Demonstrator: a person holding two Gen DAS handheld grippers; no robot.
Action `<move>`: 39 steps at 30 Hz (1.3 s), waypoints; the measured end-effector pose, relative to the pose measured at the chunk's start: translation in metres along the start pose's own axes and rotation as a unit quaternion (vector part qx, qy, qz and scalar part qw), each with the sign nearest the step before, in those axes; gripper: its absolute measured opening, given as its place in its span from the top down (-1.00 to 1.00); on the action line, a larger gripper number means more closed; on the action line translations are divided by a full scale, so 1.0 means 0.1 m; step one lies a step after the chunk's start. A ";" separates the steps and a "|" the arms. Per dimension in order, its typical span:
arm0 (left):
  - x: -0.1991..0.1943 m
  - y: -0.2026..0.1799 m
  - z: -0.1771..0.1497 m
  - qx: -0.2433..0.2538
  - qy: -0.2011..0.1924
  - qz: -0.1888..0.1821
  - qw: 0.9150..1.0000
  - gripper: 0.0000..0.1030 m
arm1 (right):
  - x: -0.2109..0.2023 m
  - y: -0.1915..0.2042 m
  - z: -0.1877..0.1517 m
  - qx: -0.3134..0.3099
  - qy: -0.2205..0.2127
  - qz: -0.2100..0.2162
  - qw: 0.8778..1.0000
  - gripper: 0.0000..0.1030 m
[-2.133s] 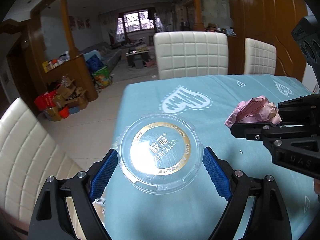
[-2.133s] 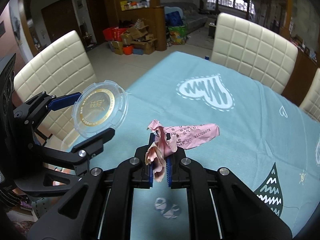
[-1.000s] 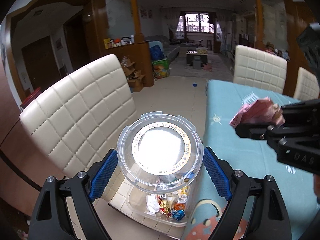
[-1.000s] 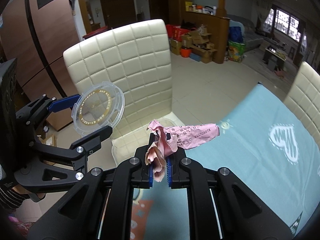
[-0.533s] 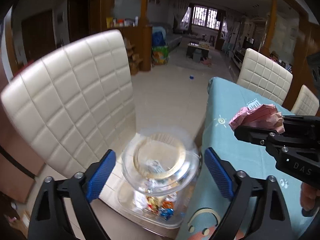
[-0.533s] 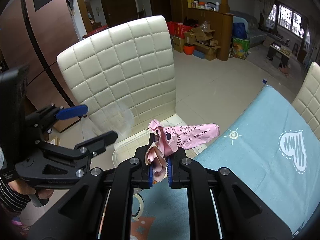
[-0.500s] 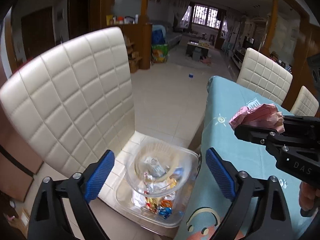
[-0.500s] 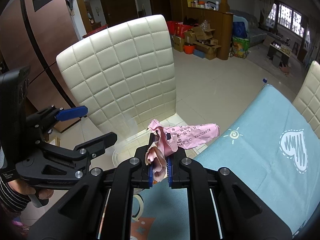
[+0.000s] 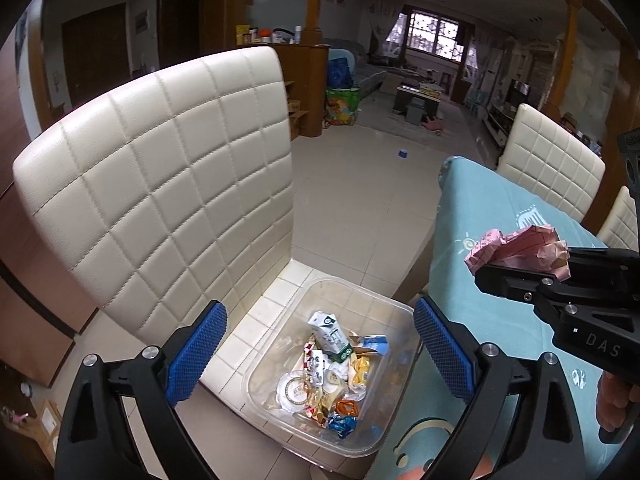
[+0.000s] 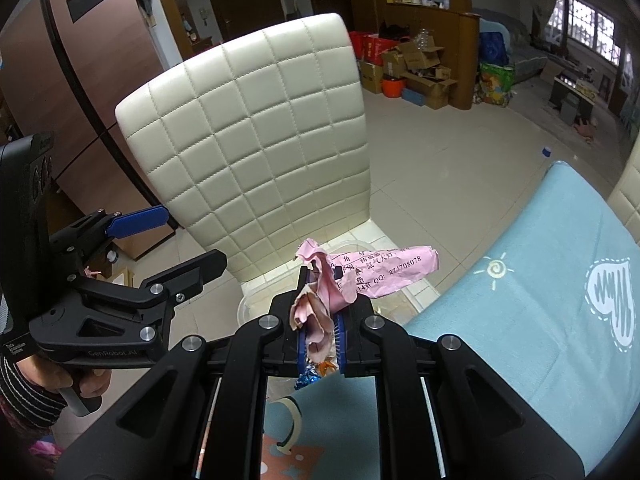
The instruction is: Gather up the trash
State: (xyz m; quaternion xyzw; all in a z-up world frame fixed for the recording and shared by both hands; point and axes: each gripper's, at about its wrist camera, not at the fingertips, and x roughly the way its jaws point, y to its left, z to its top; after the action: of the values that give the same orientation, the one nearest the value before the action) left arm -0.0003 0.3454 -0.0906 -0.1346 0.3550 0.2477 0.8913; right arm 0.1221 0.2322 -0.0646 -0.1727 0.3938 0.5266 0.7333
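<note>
— What is shown by the left view only?
— The clear bin (image 9: 328,364) on the chair (image 9: 160,184), filled with wrappers; the left gripper (image 9: 318,354) is spread wide, nothing held.
— And the right view?
— Printed characters are seen on the crumpled pink paper (image 10: 360,276), clamped in the right gripper (image 10: 322,332) above the bin.

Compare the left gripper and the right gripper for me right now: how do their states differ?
The left gripper stands wide open with nothing between its blue pads; the right gripper is shut on crumpled pink paper. The left gripper hangs directly above the clear trash bin on the chair seat; the right gripper sits nearer the table edge. Both are black, blue-padded and angled downward.
</note>
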 end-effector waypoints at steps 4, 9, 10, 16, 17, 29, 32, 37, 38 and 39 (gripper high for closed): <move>-0.07 0.08 -0.02 -0.010 -0.006 0.011 1.000 -0.79 | 0.05 0.06 0.04 -0.006 0.010 -0.002 1.000 0.74; -0.12 0.16 -0.05 -0.024 -0.009 0.024 0.999 -0.79 | 0.08 0.10 0.03 -0.018 0.008 -0.028 0.999 0.23; -0.14 0.17 -0.06 -0.027 -0.011 0.026 0.999 -0.79 | 0.08 0.11 0.02 -0.021 0.006 -0.035 0.999 -0.05; -0.20 0.21 -0.07 -0.039 -0.019 0.035 0.998 -0.79 | -0.01 0.11 0.00 -0.022 -0.020 -0.058 0.998 -0.54; -0.21 0.22 -0.07 -0.041 -0.019 0.035 0.998 -0.79 | -0.02 0.08 0.00 -0.014 -0.020 -0.058 0.998 -0.61; -0.38 0.04 -0.08 -0.029 -0.029 0.023 0.999 -0.79 | -0.37 0.06 -0.09 0.002 -0.045 -0.086 0.995 -0.82; -0.44 -0.01 -0.08 -0.025 -0.034 0.021 0.999 -0.79 | -0.48 0.07 -0.13 0.005 -0.051 -0.100 0.994 -0.85; -0.58 -0.09 -0.08 -0.024 -0.039 0.021 0.999 -0.79 | -0.73 0.06 -0.21 0.025 -0.065 -0.147 0.987 -0.89; -0.60 -0.11 -0.09 -0.025 -0.038 0.025 0.999 -0.79 | -0.80 0.06 -0.24 0.030 -0.069 -0.167 0.983 -0.90; -0.62 -0.13 -0.10 -0.026 -0.037 0.029 0.999 -0.79 | -0.85 0.07 -0.26 0.034 -0.071 -0.183 0.980 -0.91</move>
State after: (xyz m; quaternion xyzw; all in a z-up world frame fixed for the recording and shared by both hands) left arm -0.0379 0.3092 -0.0533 -0.1383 0.3189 0.2877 0.8924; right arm 0.0942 0.1634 -0.0154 -0.1789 0.3197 0.3809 0.8489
